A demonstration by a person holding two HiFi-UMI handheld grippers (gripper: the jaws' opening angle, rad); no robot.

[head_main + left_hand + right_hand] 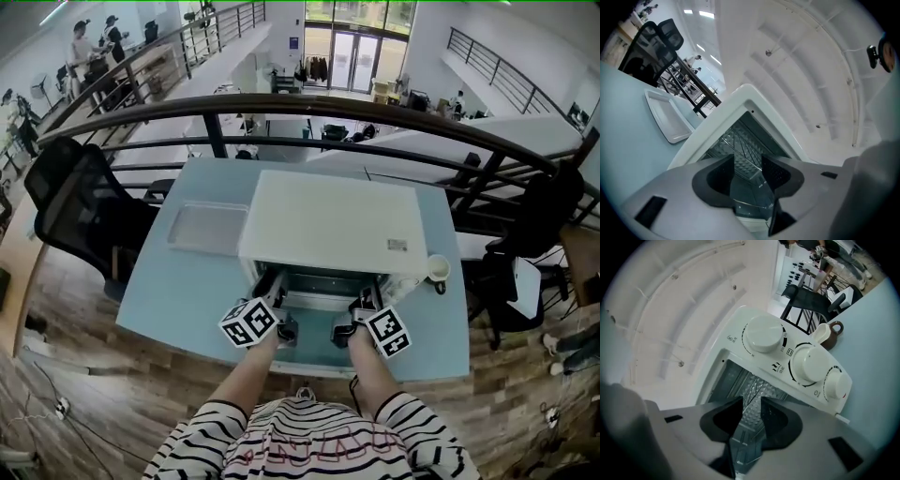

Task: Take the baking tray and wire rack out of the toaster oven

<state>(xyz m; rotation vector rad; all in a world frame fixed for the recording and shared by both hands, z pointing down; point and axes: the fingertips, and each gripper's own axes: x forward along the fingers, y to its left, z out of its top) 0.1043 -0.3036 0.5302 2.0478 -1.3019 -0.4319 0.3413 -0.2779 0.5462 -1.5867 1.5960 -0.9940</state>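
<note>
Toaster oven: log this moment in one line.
oven: open | tray: on table, left of oven | rack: inside | left gripper: open at oven | right gripper: open at oven

We see a white toaster oven (328, 220), its lining (756, 397) diamond-embossed silver, a pale blue table (178, 300), a pale grey baking tray (208, 227), black-and-white square markers on our left gripper (285, 330) and right gripper (343, 333), black-and-white striped sleeves (412, 427)

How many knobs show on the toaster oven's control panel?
3, in a row in the right gripper view: upper-left knob, middle knob, lower-right knob. None seems hidden.
</note>
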